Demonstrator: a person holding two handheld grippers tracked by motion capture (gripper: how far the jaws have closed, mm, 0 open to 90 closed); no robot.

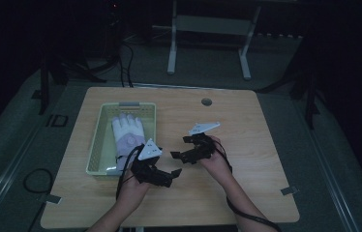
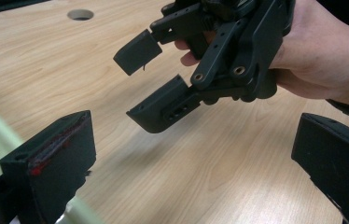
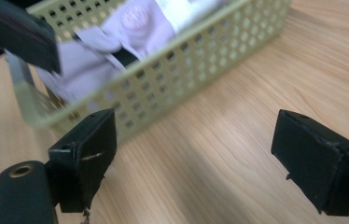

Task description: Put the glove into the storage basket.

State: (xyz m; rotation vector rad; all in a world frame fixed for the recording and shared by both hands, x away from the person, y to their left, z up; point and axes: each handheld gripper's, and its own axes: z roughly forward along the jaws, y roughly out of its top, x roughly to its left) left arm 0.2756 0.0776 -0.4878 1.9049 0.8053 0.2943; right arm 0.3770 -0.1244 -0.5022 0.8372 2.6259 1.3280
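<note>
Nearest, two hand-held grippers over bare tabletop, both empty. Left gripper [image 1: 175,172] just off the basket's near right corner, jaws spread wide, nothing between them. Right gripper [image 1: 179,147] a little farther in, pointed toward the left one and the basket, jaws likewise spread with only wood grain in the gap.

Beyond, one pale green perforated plastic basket [image 1: 97,140] on the left half of the wooden table [image 1: 247,145], holding one white-and-lilac work glove [image 1: 128,133], laid flat, fingers pointing away, cuff toward the near wall.

Likely light, soft and floppy; no risk of breakage, but apt to droop and fold once lifted. Fabric probably grippy enough, so slipping unlikely. Best taken at the cuff or along a bunched edge of the palm, pinching a fold rather than flat cloth. Basket light too, apt to slide if nudged.

Farthest, one round cable hole [image 1: 206,102] near the table's back edge.
</note>
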